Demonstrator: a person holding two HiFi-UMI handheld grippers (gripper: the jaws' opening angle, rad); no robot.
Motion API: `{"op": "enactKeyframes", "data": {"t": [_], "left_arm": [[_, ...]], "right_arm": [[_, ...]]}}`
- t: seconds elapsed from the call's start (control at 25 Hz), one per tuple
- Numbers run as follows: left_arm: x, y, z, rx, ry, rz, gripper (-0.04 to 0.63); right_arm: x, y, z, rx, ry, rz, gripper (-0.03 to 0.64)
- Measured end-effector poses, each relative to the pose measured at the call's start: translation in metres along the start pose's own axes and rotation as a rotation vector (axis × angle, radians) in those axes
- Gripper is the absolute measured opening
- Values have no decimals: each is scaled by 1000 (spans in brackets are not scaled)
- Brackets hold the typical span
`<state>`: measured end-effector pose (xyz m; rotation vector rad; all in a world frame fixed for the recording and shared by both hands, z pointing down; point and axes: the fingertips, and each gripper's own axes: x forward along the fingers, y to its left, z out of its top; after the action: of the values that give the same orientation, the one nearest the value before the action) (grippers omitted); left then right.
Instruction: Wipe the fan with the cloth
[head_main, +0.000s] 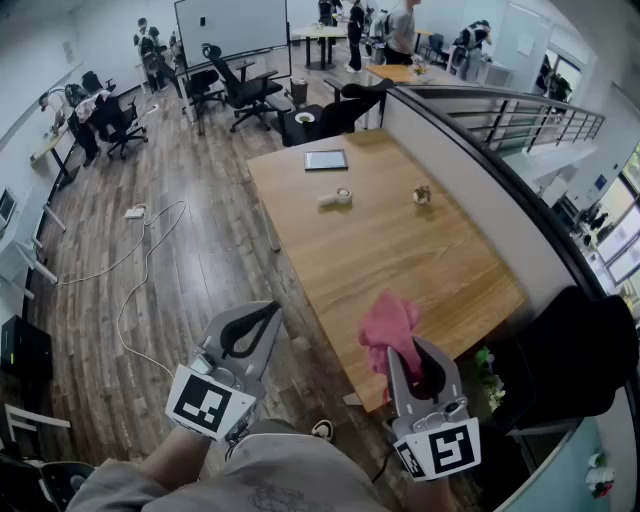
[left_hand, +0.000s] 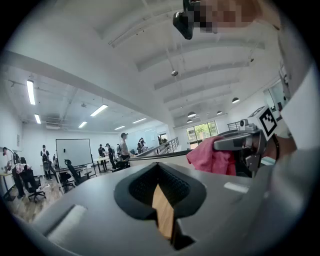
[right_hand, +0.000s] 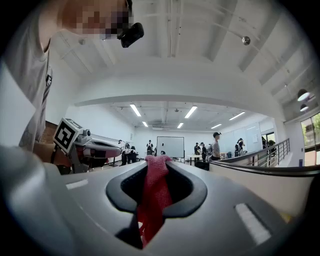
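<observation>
My right gripper (head_main: 411, 347) is shut on a pink cloth (head_main: 388, 325), which bunches out past its tips over the near corner of the wooden table (head_main: 400, 250). In the right gripper view the cloth (right_hand: 154, 195) runs down between the closed jaws of the right gripper (right_hand: 158, 161). My left gripper (head_main: 268, 312) is held level beside it, left of the table, shut and empty. Its jaws meet in the left gripper view (left_hand: 159, 167), where the right gripper (left_hand: 240, 144) and the cloth (left_hand: 212, 157) show to the right. I cannot make out a fan.
On the table lie a tablet (head_main: 326, 159), a small white object (head_main: 338, 197) and another small item (head_main: 422, 194). A black chair (head_main: 580, 350) stands at the table's right. A white cable (head_main: 140, 290) trails over the wood floor. People and office chairs are far back.
</observation>
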<state>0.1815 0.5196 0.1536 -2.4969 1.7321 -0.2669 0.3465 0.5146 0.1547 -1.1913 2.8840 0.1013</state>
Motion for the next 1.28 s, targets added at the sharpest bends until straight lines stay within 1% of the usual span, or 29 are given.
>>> {"op": "enactKeyframes", "data": {"t": [0.12,0.32,0.56,0.8,0.88,0.96,1.0,1.04,1.16,1.28], "left_arm": [[5,-3,0,2,-2,-4,2],[5,-11,-3,-6,0,-9,2],[-1,-11,-6,-34,18,6,2],[-6,-8,-2,-30,1,20,2],[-8,-5,2,-9,-21,34,2],[-9,-1,9,-18,-53,58,4],[-10,2,11,-26,-63,71,80],[-10,4,12,-33,-61,81,179],[-8,11,7,-37,-32,103,245],[-5,22,6,-4,-55,106,245]], "right_arm": [[0,-2,-1,-6,-3,2,74],[-4,-5,-7,18,4,6,74],[-3,-7,-12,26,18,19,74],[3,-2,-19,47,21,44,74],[4,0,-20,52,24,53,74],[6,1,-20,55,28,63,74],[8,2,-20,56,29,67,74],[10,2,-20,57,30,71,74],[18,-1,-19,62,31,69,74],[25,-3,-20,64,31,61,74]]}}
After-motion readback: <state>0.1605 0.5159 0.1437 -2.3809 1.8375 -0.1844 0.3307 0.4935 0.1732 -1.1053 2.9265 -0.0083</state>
